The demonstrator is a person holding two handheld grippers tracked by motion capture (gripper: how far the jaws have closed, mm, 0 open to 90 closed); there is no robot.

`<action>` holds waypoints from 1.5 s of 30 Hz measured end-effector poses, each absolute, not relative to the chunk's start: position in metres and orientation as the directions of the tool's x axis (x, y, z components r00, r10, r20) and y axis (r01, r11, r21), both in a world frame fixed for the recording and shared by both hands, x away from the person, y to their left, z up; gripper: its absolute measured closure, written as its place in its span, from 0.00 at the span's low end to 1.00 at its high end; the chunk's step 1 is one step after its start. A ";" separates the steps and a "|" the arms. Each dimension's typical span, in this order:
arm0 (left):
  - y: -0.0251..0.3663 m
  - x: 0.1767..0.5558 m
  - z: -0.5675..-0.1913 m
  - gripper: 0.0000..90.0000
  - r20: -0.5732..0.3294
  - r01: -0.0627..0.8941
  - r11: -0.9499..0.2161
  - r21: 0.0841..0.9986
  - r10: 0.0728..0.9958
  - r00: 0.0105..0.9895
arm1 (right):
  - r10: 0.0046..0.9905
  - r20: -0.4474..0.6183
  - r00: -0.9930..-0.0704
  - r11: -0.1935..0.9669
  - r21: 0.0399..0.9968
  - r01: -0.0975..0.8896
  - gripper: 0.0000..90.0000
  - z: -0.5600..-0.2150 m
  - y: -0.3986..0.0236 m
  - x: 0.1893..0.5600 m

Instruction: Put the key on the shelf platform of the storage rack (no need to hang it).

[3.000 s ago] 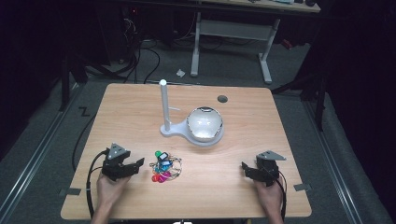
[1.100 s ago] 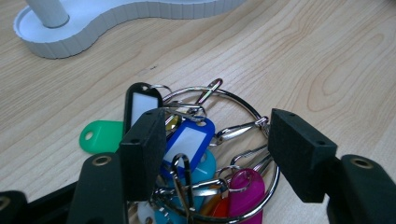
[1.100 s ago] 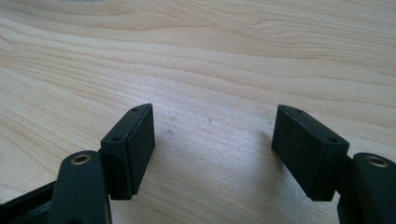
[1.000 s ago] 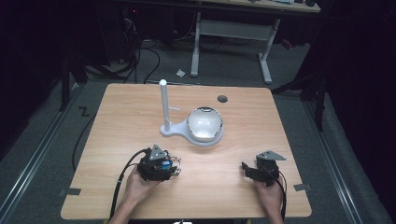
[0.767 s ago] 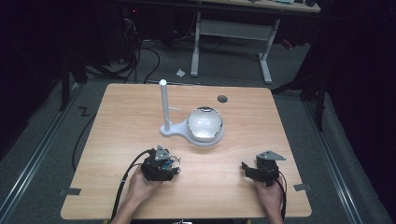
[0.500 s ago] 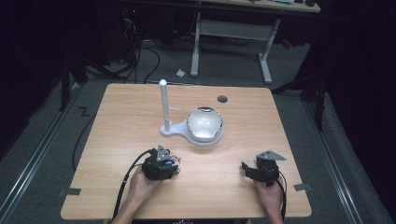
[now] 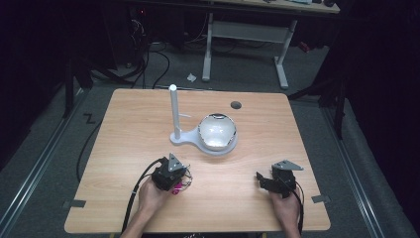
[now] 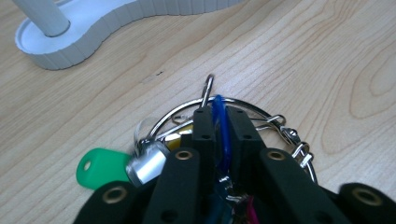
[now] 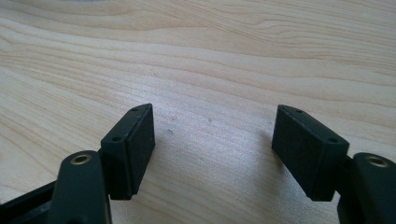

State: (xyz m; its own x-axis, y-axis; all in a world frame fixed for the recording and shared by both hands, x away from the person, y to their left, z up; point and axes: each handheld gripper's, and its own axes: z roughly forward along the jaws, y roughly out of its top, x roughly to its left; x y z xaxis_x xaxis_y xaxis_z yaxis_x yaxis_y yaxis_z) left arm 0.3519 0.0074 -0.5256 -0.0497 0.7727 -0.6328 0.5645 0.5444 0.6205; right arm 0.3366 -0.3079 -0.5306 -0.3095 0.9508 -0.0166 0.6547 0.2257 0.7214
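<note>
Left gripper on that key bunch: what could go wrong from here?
1. The left gripper, whose jaws have just been closing, pinches only a thin blue loop of the bunch of keys on a metal ring; that narrow hold may slip on lifting.
2. The green plastic tag and silver fob lie outside the grip, so they would probably swing.
3. The white stand with post and bowl stands close ahead; dangling keys could snag it.

Dim room, grey floor (image 7: 44,148). Second desk (image 7: 247,29) with white legs at 12 o'clock; black cables (image 7: 158,59) at 11 o'clock.
</note>
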 end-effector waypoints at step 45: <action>0.042 0.338 -0.402 0.97 -0.855 0.600 0.662 0.449 0.514 0.073 | 0.951 -0.016 -0.309 0.225 0.722 0.654 0.34 -0.531 -0.308 0.337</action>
State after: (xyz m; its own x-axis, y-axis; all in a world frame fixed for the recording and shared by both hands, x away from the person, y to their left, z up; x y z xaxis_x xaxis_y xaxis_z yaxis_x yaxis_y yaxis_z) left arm 0.3384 0.0420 -0.4024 0.0726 0.5136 -0.8550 0.6002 0.6622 0.4487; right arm 0.3366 -0.3080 -0.5306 -0.3090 0.9509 -0.0163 0.6544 0.2250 0.7219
